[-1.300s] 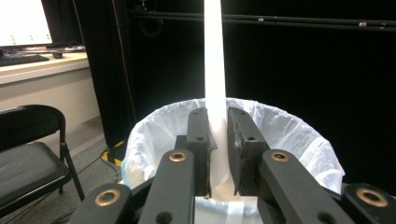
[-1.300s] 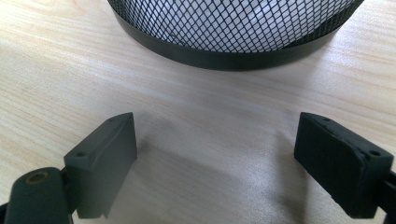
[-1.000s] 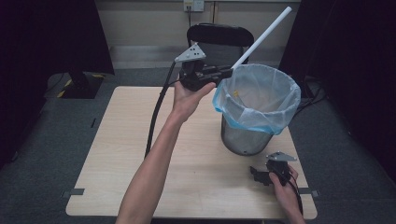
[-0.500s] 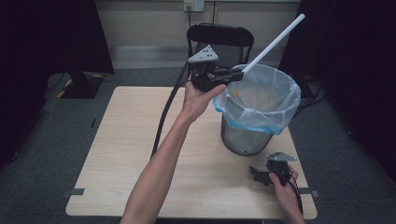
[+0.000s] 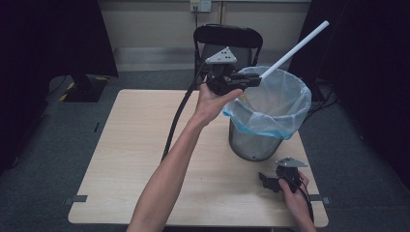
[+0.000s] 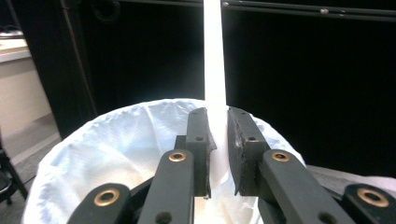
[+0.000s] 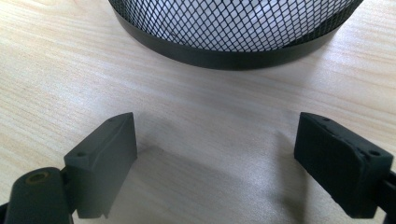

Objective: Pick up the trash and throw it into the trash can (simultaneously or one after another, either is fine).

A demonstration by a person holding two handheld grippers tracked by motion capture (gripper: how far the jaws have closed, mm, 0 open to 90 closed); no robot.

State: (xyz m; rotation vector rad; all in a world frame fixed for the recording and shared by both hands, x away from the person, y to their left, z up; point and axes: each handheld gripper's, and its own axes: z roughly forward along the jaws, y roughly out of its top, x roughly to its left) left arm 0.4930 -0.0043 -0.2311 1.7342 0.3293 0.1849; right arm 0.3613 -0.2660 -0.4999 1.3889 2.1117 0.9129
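A long white tube [image 5: 295,48] slants up to the right over a black mesh bin [image 5: 254,145] lined with a white and blue bag [image 5: 283,104]. My left gripper [image 5: 251,79] is shut on the tube's lower part, level with the bin's near-left rim. In the left gripper view the tube [image 6: 215,70] rises between the jaws of my left gripper [image 6: 218,135], above the open bag [image 6: 116,144]. My right gripper [image 5: 266,181] rests on the table just in front of the bin. It is open [image 7: 215,149] with nothing between its jaws, facing the mesh bin's base [image 7: 233,28].
The light wooden table [image 5: 135,145] has bare room left of the bin. A black chair [image 5: 227,36] stands behind the far edge. The left gripper's cable [image 5: 176,121] hangs down across the table. Dark curtains close off both sides.
My left gripper has carried the tube to the right, closer over the bin's rim, and the tube's top end has shifted right and slightly down. The right gripper has stayed put.
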